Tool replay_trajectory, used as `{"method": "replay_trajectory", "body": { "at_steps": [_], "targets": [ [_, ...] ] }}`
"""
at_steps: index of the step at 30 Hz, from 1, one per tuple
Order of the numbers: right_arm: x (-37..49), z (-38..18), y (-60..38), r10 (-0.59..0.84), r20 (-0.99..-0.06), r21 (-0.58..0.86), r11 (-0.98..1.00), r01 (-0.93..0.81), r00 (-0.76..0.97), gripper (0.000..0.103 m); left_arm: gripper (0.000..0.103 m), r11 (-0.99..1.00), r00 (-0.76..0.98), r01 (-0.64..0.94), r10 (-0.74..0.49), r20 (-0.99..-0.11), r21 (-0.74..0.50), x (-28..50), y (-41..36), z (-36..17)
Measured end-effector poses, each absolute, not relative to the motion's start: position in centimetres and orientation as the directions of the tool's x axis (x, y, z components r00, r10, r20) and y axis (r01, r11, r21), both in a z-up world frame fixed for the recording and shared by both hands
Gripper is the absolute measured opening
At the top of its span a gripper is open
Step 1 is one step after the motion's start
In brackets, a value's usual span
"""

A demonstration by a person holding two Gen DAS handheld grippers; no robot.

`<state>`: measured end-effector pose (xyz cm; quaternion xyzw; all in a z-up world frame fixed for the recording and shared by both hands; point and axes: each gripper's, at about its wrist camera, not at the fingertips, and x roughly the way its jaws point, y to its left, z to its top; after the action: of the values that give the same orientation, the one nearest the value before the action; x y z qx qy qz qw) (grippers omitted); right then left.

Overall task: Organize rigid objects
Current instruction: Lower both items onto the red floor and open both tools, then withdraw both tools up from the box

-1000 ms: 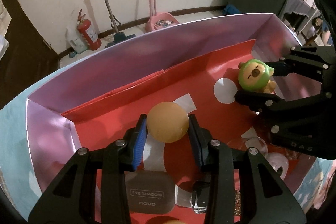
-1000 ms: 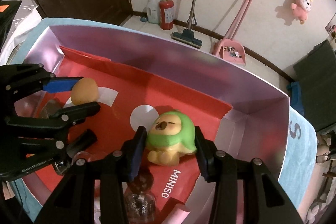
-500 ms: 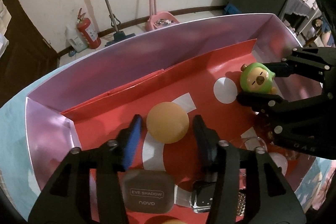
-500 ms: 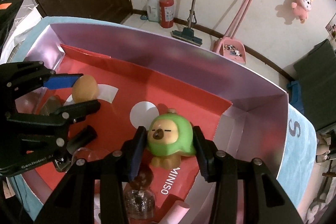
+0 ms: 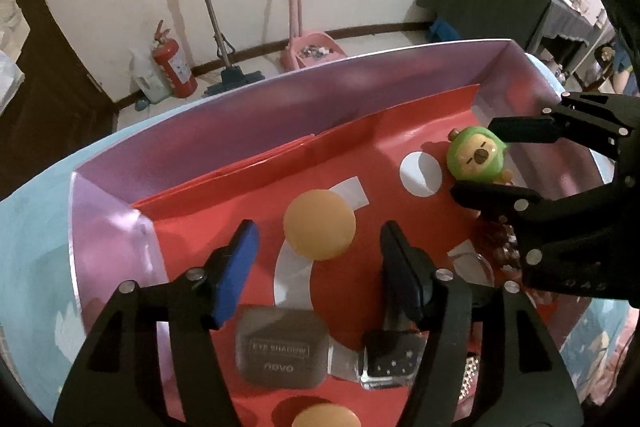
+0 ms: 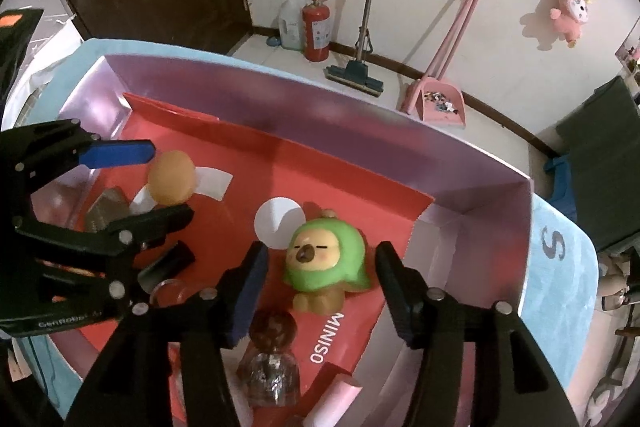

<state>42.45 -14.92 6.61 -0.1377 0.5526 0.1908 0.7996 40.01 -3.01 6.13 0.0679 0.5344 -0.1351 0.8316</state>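
An orange egg-shaped ball (image 5: 319,224) rests on the red floor of the lilac-walled box (image 5: 280,115). My left gripper (image 5: 318,251) is open around it, fingers clear of its sides; it also shows in the right wrist view (image 6: 160,183). A green hooded capybara toy (image 6: 326,263) stands on the red floor near the box's right end. My right gripper (image 6: 320,267) is open on both sides of it, not touching. The toy shows in the left wrist view (image 5: 476,157) between the right gripper's fingers.
A brown eye-shadow case (image 5: 280,347), a small dark bottle (image 5: 390,361) and a second orange ball (image 5: 326,417) lie near the box's front. A clear dome with a brown stopper (image 6: 272,363) sits below the toy. Box walls surround all sides.
Both grippers have opened. The left let go of the orange ball and the right let go of the green toy; both objects now rest on the red floor.
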Motion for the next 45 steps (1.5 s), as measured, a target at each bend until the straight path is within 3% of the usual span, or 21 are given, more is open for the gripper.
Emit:
{"method": "replay_trajectory", "body": {
  "at_steps": [7,10,21,25,36,45],
  "targets": [
    [40.6,9.2,-15.5,0.165,-0.916,-0.012,0.899,-0.437,0.366,0.064,0.063,0.969,0.45,0.244,-0.153,-0.88,-0.044,37.8,-1.7,8.9],
    [39.1,10.9,-15.9,0.18,-0.898,-0.008,0.906,-0.424,0.402,0.07,0.072,0.974,0.501,0.222,-0.15,-0.852,-0.041,36.0,-1.3,10.6],
    [32.1,16.2,-17.9,0.254,-0.797,0.023,0.919,-0.393,0.547,0.09,0.081,0.984,0.66,0.167,-0.159,-0.734,-0.062,28.6,-0.5,13.9],
    [29.6,17.2,-18.0,0.269,-0.755,0.023,0.922,-0.386,0.598,0.1,0.093,0.988,0.718,0.134,-0.152,-0.679,-0.08,26.4,0.0,14.7],
    [25.8,13.6,-18.2,0.251,-0.637,0.002,0.946,-0.324,0.729,0.103,0.096,0.998,0.827,0.055,-0.055,-0.56,-0.016,23.6,-0.7,12.7],
    [26.6,9.7,-18.5,0.218,-0.591,-0.002,0.962,-0.272,0.776,0.103,0.096,0.999,0.836,0.034,-0.022,-0.548,0.01,24.6,-1.2,9.5]
  ]
}}
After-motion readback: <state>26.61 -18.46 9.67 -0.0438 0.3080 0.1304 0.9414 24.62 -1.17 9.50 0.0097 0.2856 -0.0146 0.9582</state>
